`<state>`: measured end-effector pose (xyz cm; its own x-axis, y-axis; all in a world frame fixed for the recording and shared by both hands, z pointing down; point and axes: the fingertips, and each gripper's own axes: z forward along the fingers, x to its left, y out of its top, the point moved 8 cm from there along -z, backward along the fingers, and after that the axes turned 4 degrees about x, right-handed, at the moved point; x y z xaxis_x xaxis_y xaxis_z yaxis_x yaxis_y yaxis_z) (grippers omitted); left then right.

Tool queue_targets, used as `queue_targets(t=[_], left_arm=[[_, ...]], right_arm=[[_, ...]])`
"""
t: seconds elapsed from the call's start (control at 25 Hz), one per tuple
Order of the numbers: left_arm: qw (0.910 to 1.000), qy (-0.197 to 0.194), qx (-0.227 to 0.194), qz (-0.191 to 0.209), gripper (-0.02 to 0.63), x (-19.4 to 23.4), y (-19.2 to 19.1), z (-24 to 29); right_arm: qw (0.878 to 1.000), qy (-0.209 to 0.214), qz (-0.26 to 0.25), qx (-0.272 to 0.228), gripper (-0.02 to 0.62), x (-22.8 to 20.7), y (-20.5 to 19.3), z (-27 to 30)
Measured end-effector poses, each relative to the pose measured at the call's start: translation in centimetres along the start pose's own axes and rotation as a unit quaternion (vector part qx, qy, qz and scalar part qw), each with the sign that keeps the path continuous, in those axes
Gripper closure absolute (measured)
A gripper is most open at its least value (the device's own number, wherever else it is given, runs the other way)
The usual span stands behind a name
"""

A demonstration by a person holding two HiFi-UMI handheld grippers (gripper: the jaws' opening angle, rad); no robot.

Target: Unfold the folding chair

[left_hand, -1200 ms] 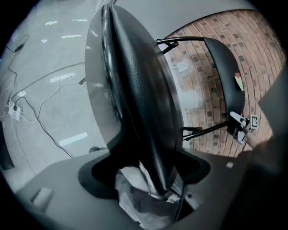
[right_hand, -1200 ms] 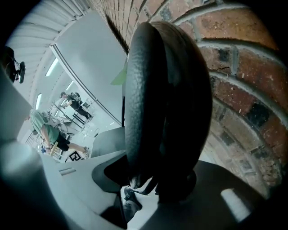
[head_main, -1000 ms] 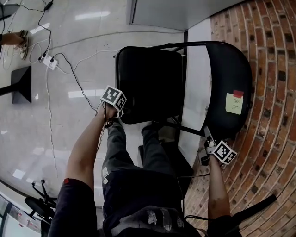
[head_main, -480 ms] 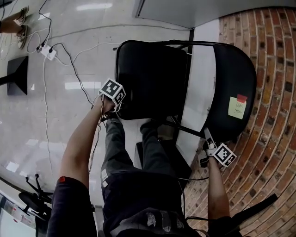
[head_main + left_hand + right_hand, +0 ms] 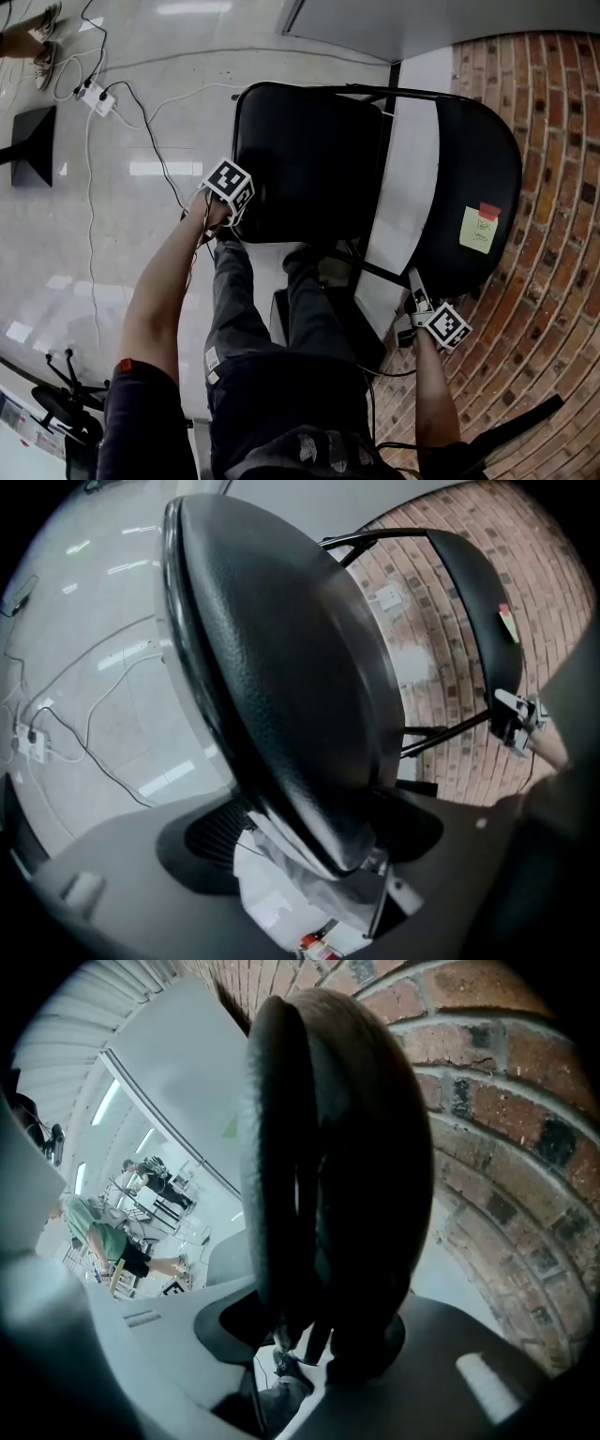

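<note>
Compared with a second ago, the gap between the seat (image 5: 309, 159) and the backrest (image 5: 478, 169) of the folding chair (image 5: 375, 94) has got wider, so more pale floor (image 5: 408, 178) shows through it. My left gripper (image 5: 240, 212) is on the seat's near left corner. Its fingers (image 5: 112, 874) are easing wider with the seat's padded edge between them, and both sides look to be pressing on it. My right gripper (image 5: 415, 287) has slid a bit lower in the head view and is clamped on the lower edge of the backrest, same as before.

Around it: the chair stands half open on the shiny floor, with its backrest right up against the brick wall (image 5: 553, 281). A yellow sticky note (image 5: 479, 230) with a red tab (image 5: 487, 211) is on the backrest. My own legs (image 5: 309, 309) are right at the seat's near edge. A cable (image 5: 155, 141) from a power strip (image 5: 97, 98) runs across the floor just left of the seat.
</note>
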<state>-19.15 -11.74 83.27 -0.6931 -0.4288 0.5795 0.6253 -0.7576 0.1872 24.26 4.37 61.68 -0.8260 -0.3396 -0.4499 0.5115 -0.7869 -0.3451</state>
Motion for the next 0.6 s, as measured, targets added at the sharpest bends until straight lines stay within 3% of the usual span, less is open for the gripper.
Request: queue_targets(t=[0.6], left_arm=[[0.9994, 0.029, 0.001, 0.018, 0.171, 2.3, -0.5, 0.0]], right_arm=[[1.0, 0.019, -0.015, -0.02, 0.471, 2.6, -1.5, 0.8]])
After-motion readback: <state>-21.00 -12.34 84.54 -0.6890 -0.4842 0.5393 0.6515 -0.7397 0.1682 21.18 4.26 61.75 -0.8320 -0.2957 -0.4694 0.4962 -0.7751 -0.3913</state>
